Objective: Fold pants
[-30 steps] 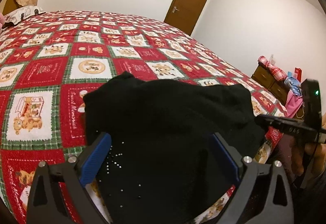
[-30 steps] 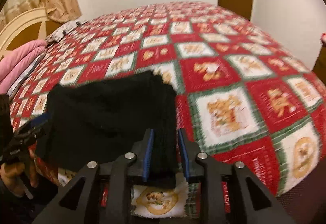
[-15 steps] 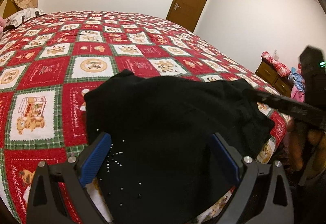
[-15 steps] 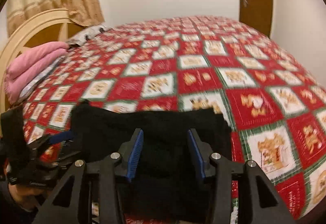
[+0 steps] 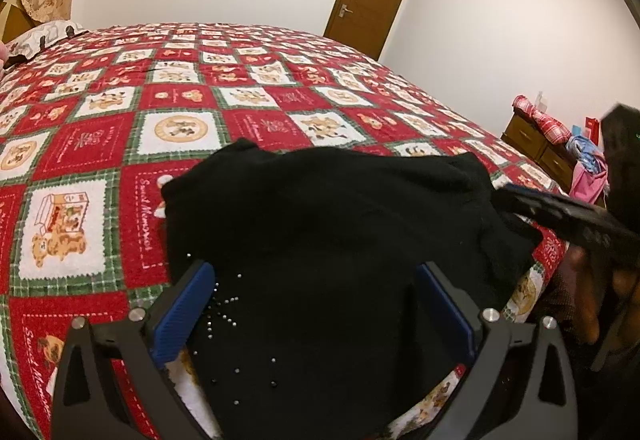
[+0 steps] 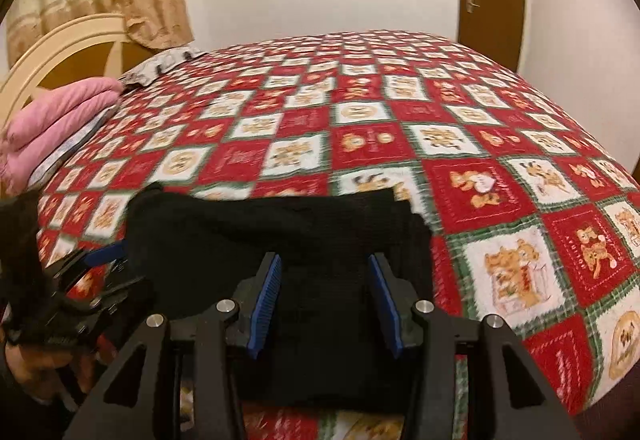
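Your bed [image 5: 168, 128], under its red checked cover, carries the black pants [image 5: 328, 240] folded into a thick bundle at the near edge, small shiny studs dotting the lower left. Your left gripper [image 5: 316, 304] sits with its jaws wide apart over the cloth, unchanged from a second ago. Your right gripper [image 6: 326, 290], earlier clamped on the pants' edge, has just been opening; the cloth lies between the parted jaws, unpressed.

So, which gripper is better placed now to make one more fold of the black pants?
Probably the left gripper. It is open wide, with the edge of the black pants lying between its fingers. The right gripper, whose fingers have just been opening, stands open over the other end. Either could grasp.
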`<state>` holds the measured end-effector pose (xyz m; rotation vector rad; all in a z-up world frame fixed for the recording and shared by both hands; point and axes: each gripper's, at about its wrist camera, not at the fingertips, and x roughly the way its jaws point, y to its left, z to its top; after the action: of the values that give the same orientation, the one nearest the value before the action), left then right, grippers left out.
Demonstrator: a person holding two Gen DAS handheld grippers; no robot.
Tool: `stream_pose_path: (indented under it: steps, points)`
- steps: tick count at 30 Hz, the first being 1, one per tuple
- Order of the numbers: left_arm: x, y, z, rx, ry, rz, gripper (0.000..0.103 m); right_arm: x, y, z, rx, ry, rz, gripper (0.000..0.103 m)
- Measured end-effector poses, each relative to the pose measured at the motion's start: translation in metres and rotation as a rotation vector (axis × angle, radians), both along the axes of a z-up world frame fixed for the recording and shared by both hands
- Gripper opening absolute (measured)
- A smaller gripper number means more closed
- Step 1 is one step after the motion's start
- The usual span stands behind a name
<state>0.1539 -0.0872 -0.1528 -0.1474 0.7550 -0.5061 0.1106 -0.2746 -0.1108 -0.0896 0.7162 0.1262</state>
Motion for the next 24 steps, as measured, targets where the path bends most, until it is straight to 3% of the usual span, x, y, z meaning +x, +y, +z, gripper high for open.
stream_pose_path:
  steps: [7,12,14,18,21,24]
  points:
    - [-0.001,0.002,0.000,-0.005,0.003,-0.009,0.103,-0.005,0.012,-0.040,-0.108,0.056,0.051,0.048]
    - [-0.002,0.001,0.001,0.004,0.000,-0.012,0.103,-0.007,0.020,-0.043,-0.175,0.044,0.066,0.050]
    - [-0.002,0.002,0.002,-0.006,0.004,-0.005,0.103,-0.009,0.018,-0.040,-0.160,0.038,0.074,0.050]
    - [-0.002,0.014,0.003,-0.013,0.020,0.043,0.103,-0.010,0.005,-0.014,-0.039,0.001,0.063,0.051]
    - [-0.002,0.021,0.002,-0.045,0.033,0.068,0.103,0.003,-0.003,0.003,-0.040,-0.022,0.044,0.052]
    - [0.000,0.015,0.001,-0.011,0.030,0.071,0.103,0.025,-0.015,0.009,-0.061,-0.026,-0.019,0.052]
